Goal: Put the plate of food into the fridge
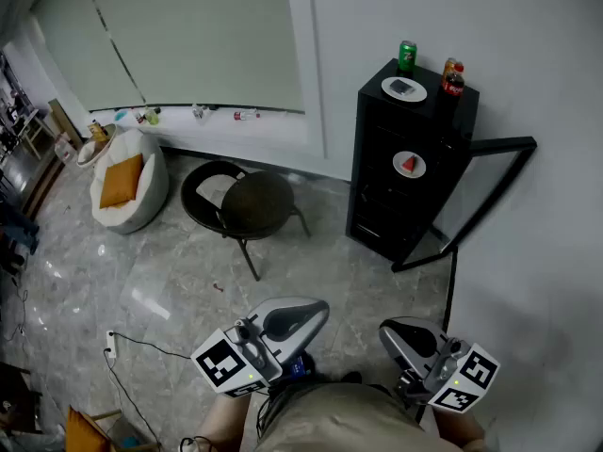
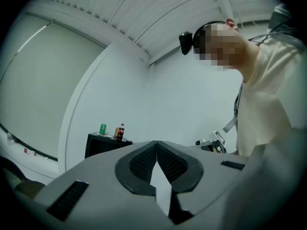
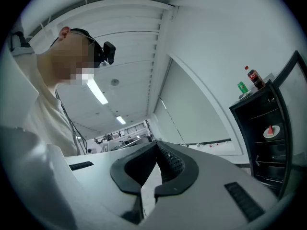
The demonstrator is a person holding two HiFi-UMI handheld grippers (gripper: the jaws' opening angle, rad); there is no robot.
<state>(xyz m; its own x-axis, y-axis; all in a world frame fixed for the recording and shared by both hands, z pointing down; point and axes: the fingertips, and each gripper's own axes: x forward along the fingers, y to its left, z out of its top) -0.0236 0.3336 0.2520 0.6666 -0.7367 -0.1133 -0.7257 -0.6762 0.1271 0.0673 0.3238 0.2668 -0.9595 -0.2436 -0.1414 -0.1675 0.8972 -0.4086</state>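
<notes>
Plate of food point(image 1: 409, 165) midway up inside the open fridge point(image 1: 372, 139), well apart from left hand-held gripper point(image 1: 320, 311) and right hand-held gripper point(image 1: 386, 332), both closed, empty; probably stiff, light, breakable: pinch rim, keep level.

fridge point(image 1: 377, 172) black | plate point(image 1: 399, 164) white, food point(image 1: 411, 164) red | can point(image 1: 407, 55) green | cushion point(image 1: 122, 180) orange | floor point(image 1: 170, 271) grey marbled

Open across bare marble floor point(image 1: 320, 271) straight to the black fridge point(image 1: 377, 191). Narrowed on the right by the swung-out fridge door point(image 1: 499, 144) and white wall point(image 1: 537, 281), on the left by a dark round chair point(image 1: 259, 203). Crowded on the fridge top: green can point(image 1: 407, 55), cola bottle point(image 1: 453, 78), plate point(image 1: 403, 88).
</notes>
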